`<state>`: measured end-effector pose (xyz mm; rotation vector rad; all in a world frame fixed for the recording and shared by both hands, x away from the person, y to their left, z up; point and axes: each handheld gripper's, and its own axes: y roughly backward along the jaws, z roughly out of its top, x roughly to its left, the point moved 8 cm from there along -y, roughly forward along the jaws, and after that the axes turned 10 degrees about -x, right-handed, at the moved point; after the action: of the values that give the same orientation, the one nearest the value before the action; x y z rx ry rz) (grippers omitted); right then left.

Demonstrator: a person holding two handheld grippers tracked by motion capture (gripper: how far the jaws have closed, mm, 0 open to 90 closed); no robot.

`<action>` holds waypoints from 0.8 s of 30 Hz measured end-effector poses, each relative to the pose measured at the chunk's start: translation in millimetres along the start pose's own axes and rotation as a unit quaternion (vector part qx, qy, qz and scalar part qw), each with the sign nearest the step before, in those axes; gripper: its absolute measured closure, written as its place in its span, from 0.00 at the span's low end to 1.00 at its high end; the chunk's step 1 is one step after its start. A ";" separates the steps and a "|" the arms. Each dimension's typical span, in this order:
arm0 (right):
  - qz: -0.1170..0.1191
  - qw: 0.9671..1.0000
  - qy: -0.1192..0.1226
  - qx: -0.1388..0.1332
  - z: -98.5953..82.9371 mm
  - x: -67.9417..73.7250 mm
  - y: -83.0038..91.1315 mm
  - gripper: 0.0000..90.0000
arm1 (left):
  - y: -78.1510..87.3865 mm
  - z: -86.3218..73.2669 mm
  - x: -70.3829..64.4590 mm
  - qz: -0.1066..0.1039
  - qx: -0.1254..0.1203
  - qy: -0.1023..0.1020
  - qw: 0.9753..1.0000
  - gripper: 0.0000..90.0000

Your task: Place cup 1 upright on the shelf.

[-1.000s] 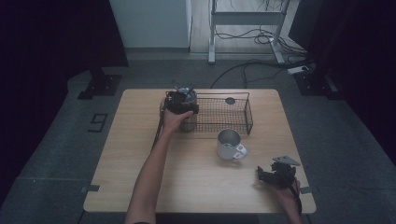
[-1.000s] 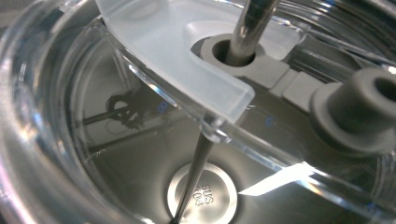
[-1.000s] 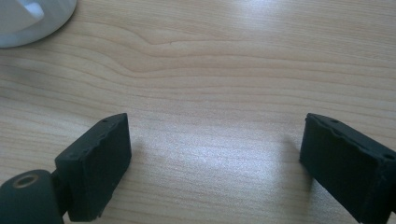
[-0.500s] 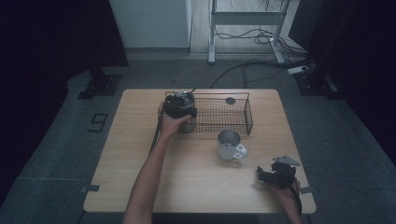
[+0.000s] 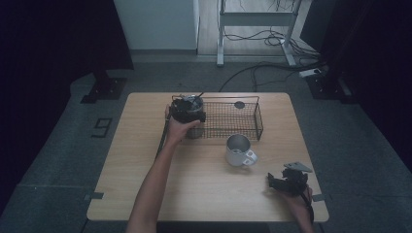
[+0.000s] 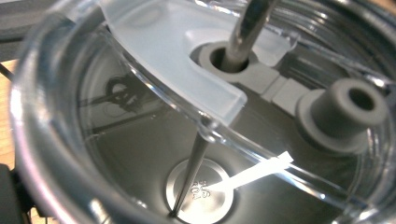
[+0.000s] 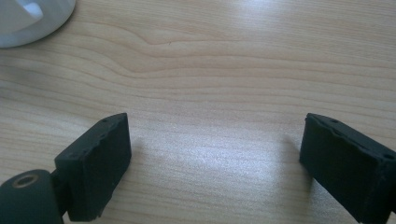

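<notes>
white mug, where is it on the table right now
In the high view the white mug stands right of the table's middle, just in front of the wire basket, apart from the right gripper.

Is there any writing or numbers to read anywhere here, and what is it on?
"9": a dark floor mark left of the table, as it reads from the high view.
Stamped characters on the metal disc at the bottom of the clear cup, left gripper view: too blurred to read.
Nothing else legible.
</notes>
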<state>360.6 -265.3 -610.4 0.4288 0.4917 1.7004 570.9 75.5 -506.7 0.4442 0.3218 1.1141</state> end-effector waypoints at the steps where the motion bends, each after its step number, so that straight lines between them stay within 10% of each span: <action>1: 0.000 1.000 0.000 0.000 0.2 -0.2 -0.3 0.10 | 1.2 1.2 0.2 0.000 -0.003 0.000 1.000 0.00; 12: -0.001 1.000 -0.001 -0.001 0.7 -0.6 -1.0 0.10 | 35.4 18.2 -1.8 -0.015 -0.037 -0.002 0.999 0.00; 24: 0.001 1.000 -0.001 -0.001 2.9 -2.1 -4.3 0.10 | 77.5 -3.4 20.1 -0.022 -0.047 0.004 0.999 0.03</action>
<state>366.1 -266.5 -610.3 0.4302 0.4890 1.7021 516.6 123.0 -471.8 0.3473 0.2830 1.0831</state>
